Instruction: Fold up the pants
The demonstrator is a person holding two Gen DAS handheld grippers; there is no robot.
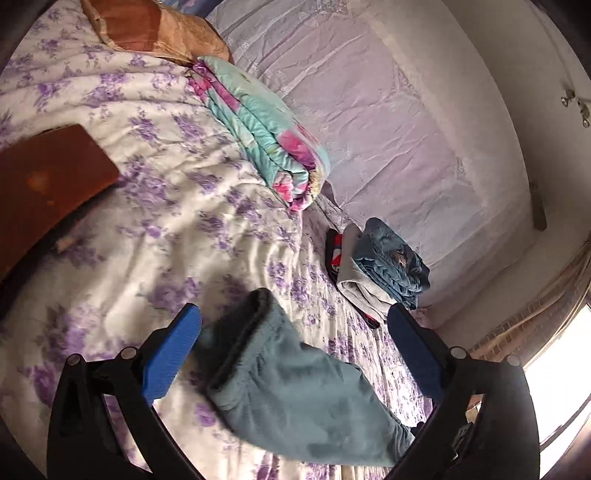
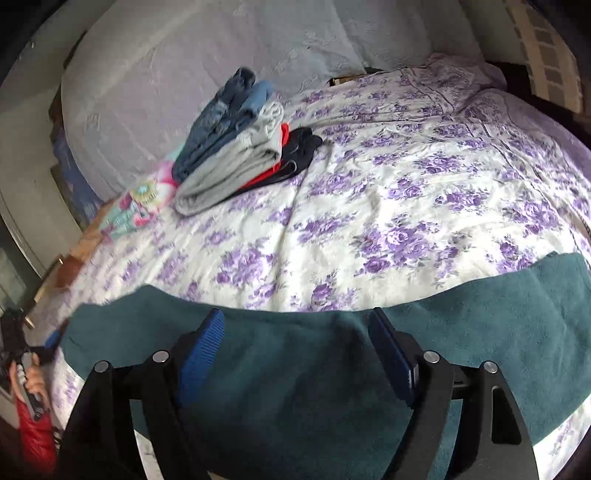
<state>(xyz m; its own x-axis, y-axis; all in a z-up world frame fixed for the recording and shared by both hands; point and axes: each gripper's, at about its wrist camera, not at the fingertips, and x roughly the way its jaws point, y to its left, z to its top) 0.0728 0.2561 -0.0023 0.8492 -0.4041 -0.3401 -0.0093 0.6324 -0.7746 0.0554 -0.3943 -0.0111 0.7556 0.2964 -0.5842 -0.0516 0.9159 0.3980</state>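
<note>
One pair of teal pants (image 2: 295, 369) lay on the bed (image 2: 406, 192). One stack of folded clothes (image 2: 240, 147) sat further back, with four layers that could be told apart: one denim piece (image 2: 218, 122) on top, one grey piece (image 2: 229, 170) under it, one red piece (image 2: 282, 134), and one dark piece (image 2: 303, 147) at the bottom. One folded turquoise-and-pink blanket (image 1: 266, 136) lay beside it. One brown pillow (image 1: 147, 26) showed at the far edge. There were two grippers, the left (image 1: 295, 314) and the right (image 2: 295, 325), each with two blue pads (image 1: 171, 350). One hand (image 2: 35, 376) with one red sleeve (image 2: 35, 435) was visible.
</note>
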